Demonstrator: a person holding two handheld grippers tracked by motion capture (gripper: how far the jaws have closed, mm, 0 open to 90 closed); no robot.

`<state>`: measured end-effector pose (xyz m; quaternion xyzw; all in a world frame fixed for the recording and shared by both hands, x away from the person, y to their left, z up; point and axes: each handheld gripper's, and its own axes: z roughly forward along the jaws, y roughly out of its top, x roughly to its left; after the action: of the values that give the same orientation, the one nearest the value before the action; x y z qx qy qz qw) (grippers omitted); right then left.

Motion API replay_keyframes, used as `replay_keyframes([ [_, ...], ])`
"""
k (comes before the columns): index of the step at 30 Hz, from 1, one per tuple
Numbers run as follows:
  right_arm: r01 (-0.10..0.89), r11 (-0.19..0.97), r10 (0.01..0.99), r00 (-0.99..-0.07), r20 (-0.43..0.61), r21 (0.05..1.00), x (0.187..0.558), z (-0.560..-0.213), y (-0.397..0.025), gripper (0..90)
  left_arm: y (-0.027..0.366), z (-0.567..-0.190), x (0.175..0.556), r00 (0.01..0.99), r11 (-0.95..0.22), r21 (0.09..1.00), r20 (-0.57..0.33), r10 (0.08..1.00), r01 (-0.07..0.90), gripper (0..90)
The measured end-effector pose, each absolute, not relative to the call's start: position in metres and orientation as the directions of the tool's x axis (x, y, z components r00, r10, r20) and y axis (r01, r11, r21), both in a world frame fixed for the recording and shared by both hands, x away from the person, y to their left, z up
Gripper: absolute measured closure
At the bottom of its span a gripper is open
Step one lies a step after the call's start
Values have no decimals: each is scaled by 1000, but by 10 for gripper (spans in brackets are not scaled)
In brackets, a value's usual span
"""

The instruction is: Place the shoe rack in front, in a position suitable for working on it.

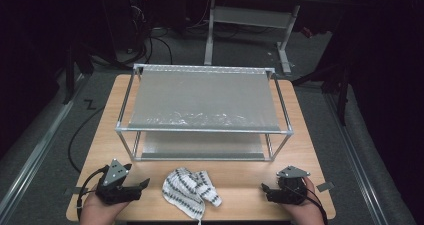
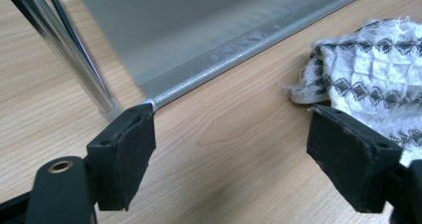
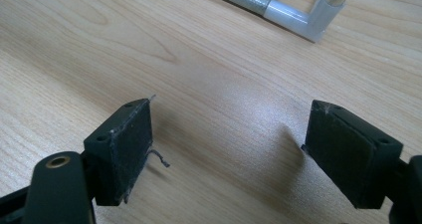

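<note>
A crumpled white cloth with a dark diamond pattern is lying on the near middle of the wooden surface, just in front of a two-tier metal-framed rack that is taking up the centre and far part of the surface; grey sheets are forming the rack's upper and lower shelves. The left tongs are resting at the near left, held by a hand, their jaws standing wide apart with nothing between them; in the left gripper view the cloth is sitting just beyond the right-hand jaw, while the lower shelf's hem and a chrome leg are showing farther off. The right tongs are resting at the near right, likewise gaping wide and gripping nothing; bare wood is lying between their jaws. Around the surface the room is lying dark; grey floor, trailing black cables and the white legs of another table are showing at the far side.
</note>
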<state>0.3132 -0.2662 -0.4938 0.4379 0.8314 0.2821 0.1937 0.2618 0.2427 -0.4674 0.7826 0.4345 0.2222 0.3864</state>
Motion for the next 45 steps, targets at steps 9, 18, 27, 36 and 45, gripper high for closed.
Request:
replay_keyframes([
  [9,611,456,835,-545,-74,647,313,-493,-266,190,242,-467,262,525,-325,797,12,851,509,198],
  [18,590,458,827,-557,-75,665,312,-492,-266,198,242,-467,262,528,-327,796,12,849,509,198],
  [27,576,382,839,-545,-8,723,310,-484,-264,152,239,-467,263,544,-333,797,7,839,504,209],
  [36,579,393,833,-554,-8,714,308,-480,-258,105,217,-463,257,619,-407,785,38,784,466,245],
  [45,573,431,805,-594,-9,697,304,-478,-250,48,177,-463,250,702,-500,731,41,711,464,355],
])
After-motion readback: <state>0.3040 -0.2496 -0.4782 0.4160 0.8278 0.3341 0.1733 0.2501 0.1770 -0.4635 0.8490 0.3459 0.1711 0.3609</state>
